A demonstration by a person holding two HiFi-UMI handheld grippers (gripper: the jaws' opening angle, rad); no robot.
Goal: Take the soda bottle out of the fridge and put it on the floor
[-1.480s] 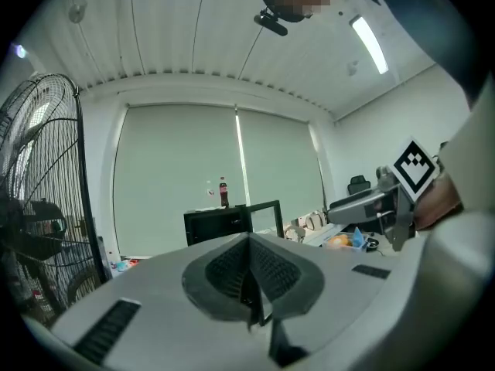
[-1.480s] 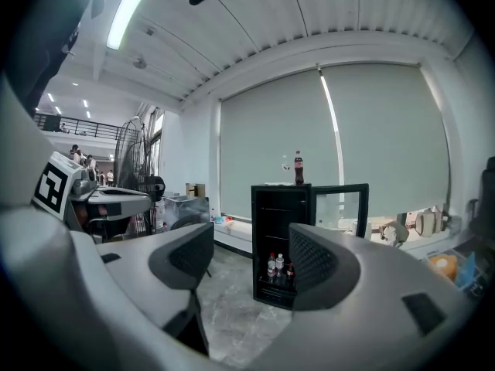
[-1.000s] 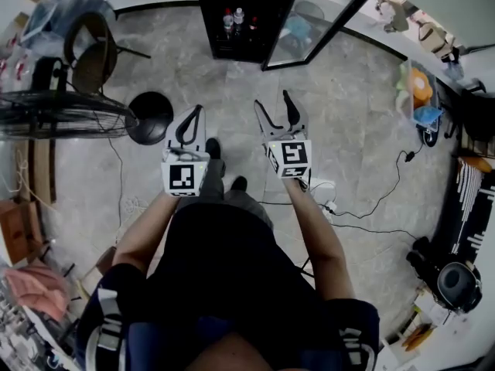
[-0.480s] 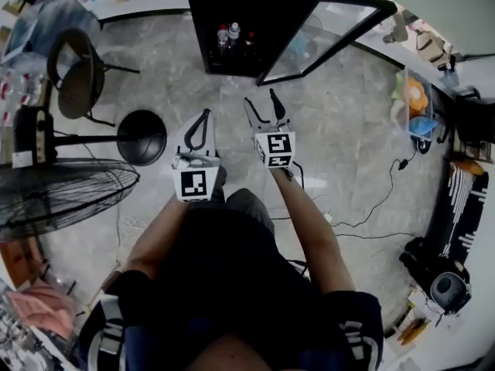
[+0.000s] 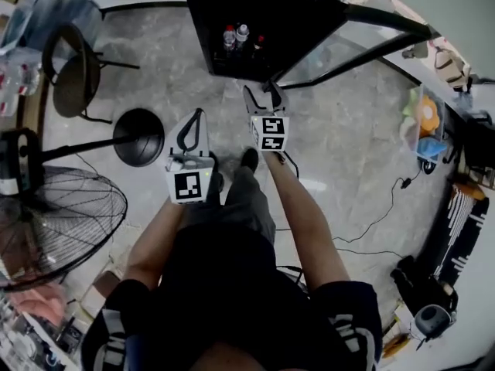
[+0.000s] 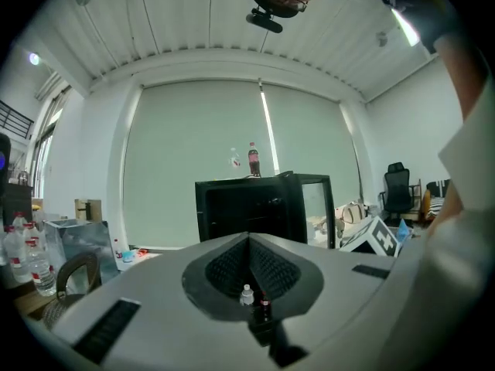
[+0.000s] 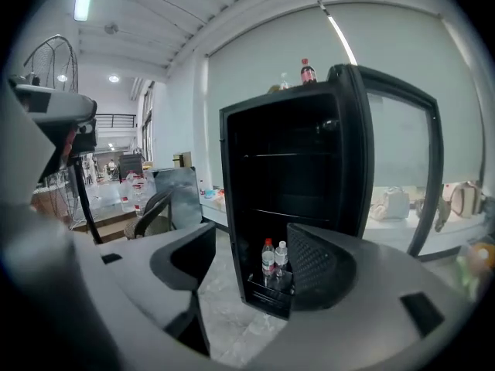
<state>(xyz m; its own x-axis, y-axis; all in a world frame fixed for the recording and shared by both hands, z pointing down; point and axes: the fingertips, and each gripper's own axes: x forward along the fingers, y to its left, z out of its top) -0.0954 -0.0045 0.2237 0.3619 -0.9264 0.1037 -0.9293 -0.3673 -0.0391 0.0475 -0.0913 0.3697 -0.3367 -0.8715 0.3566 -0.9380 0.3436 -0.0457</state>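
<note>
The black fridge (image 5: 255, 14) stands open at the top of the head view. On its bottom shelf are a dark soda bottle (image 5: 259, 45) with a red cap and two clear bottles (image 5: 235, 35). My right gripper (image 5: 263, 97) is open, held just short of the fridge, with nothing between its fingers. In the right gripper view the fridge (image 7: 309, 192) fills the middle and the clear bottles (image 7: 274, 257) show between the jaws of the right gripper (image 7: 255, 255). My left gripper (image 5: 199, 115) hangs further back, shut and empty. The left gripper view shows the soda bottle (image 6: 264, 308) low between the jaws of the left gripper (image 6: 249, 242).
The fridge's glass door (image 5: 352, 41) swings out to the right. Another soda bottle (image 7: 308, 71) stands on top of the fridge. A fan's round base (image 5: 139, 136) and cage (image 5: 54, 215) are at the left, with a chair (image 5: 73, 76) beyond. Cables (image 5: 371, 211) cross the floor at the right.
The person has stepped closer to the fridge. The right gripper has moved forward toward the open fridge; the left gripper has stayed low and shut.
</note>
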